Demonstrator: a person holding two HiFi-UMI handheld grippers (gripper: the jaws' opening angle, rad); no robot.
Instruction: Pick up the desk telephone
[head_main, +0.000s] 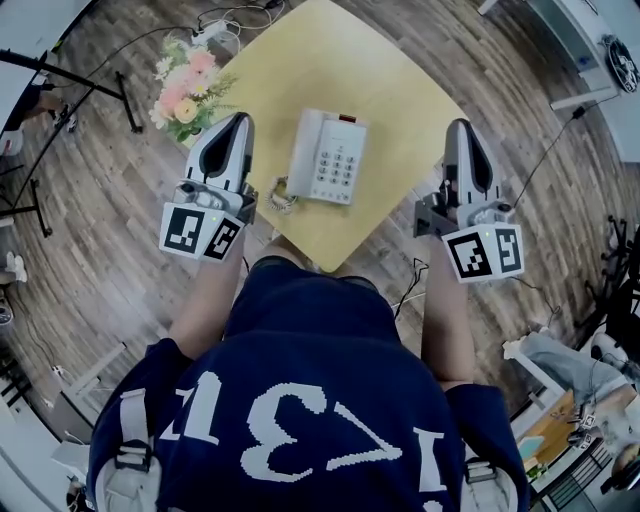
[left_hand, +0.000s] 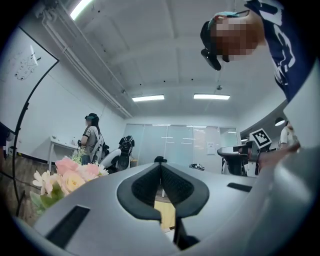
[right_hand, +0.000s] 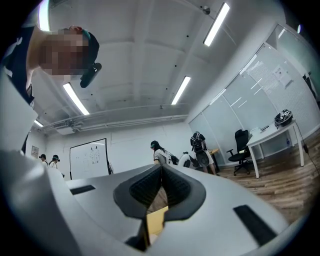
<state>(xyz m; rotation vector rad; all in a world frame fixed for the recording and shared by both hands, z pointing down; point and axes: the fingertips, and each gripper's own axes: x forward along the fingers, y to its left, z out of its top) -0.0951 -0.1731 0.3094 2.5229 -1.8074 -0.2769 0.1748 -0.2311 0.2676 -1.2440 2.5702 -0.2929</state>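
Note:
A white desk telephone (head_main: 326, 156) with a grey keypad lies near the front of a small yellow table (head_main: 400, 110); its coiled cord (head_main: 281, 194) hangs off its left side. My left gripper (head_main: 238, 122) is shut and empty, just left of the phone by the table's left edge. My right gripper (head_main: 459, 127) is shut and empty, off the table's right edge. In the left gripper view the left gripper (left_hand: 161, 165) has its jaws closed together, pointing level into the room. The right gripper (right_hand: 161, 166) in its own view is likewise closed. The phone is hidden in both gripper views.
A bouquet of pink and white flowers (head_main: 186, 92) stands at the table's left corner, close to my left gripper, and these flowers (left_hand: 60, 176) show at the left gripper view's lower left. Cables and a power strip (head_main: 214, 32) lie on the wooden floor. Several people and office chairs (right_hand: 241, 151) are farther off.

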